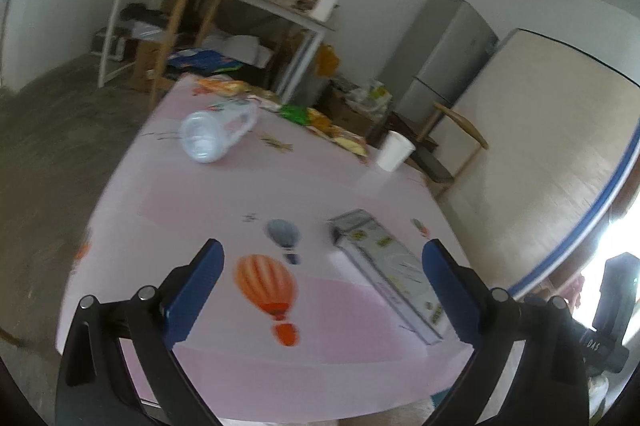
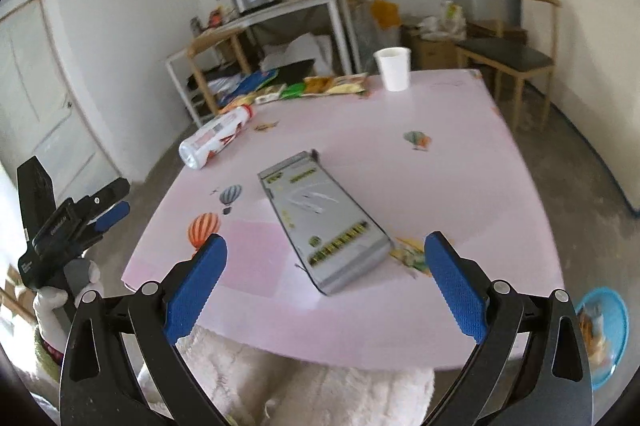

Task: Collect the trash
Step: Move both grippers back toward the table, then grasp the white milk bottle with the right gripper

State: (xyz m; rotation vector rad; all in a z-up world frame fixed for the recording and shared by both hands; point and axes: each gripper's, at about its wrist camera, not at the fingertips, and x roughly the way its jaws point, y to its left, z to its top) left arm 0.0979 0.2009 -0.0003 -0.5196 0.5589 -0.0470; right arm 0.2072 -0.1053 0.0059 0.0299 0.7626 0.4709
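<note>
Claws come first, nearest the cameras: the left gripper (image 1: 322, 290) and the right gripper (image 2: 326, 286) both hang over the near edge of the table (image 2: 460, 186) with jaws spread wide and nothing between the blue pads. That suits a fresh approach, since no piece of trash is yet taken. Low at the right of the right view, off the table's near right corner, sits a blue bin (image 2: 608, 330) with scraps inside, probably where the trash goes.

Closest on the pink cloth lies a flattened grey carton (image 2: 324, 222), flat on its side just in from the near edge, its long side running away toward the middle. It lies within easy reach of either claw, so it looks like the next pick.

Further off, near the left edge, a clear plastic bottle (image 2: 216, 138) lies tipped on its side, cap toward the far edge. A white paper cup (image 2: 394, 68) stands upright by the far right corner. Along the far edge, a row of snack wrappers (image 2: 320, 86) lies strewn flat, the last to reach.
</note>
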